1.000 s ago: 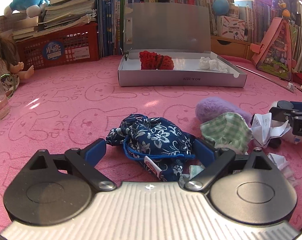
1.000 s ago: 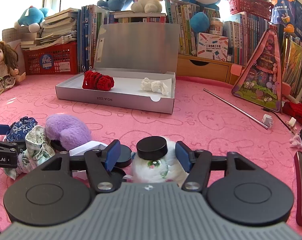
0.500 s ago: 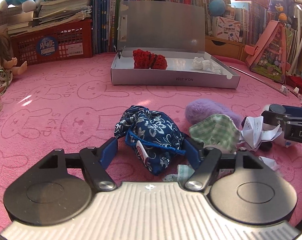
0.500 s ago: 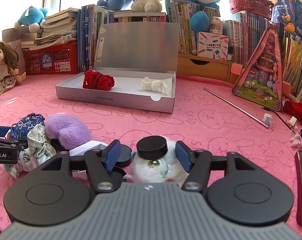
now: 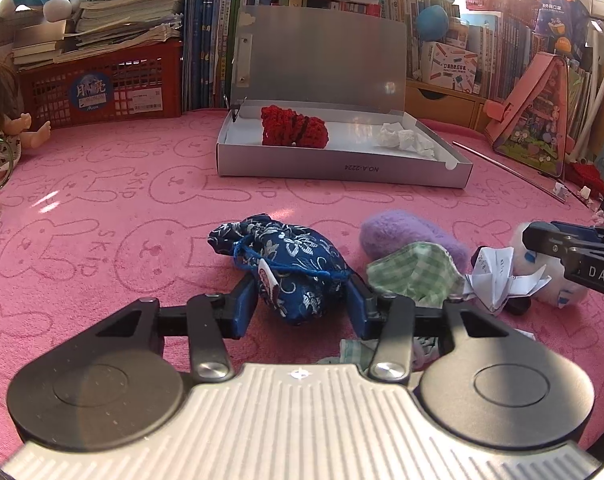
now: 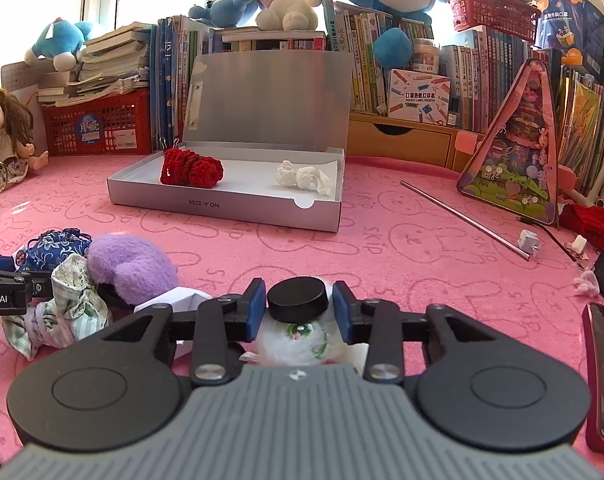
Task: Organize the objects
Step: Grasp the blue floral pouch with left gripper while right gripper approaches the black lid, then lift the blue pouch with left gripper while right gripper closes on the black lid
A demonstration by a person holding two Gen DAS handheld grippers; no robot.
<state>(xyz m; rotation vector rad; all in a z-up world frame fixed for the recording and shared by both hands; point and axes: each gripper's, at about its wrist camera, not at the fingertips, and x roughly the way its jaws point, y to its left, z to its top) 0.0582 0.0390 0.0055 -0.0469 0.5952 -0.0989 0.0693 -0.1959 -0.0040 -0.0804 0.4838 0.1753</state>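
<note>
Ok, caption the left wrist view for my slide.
Left claw closing on a blue floral pouch on the pink mat, open grey box beyond.

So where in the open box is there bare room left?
Inside the grey box, the white floor lies bare between the red knit roll at its left end and the crumpled white paper toward its right. Outside, the pile around the purple plush is crowded.
</note>
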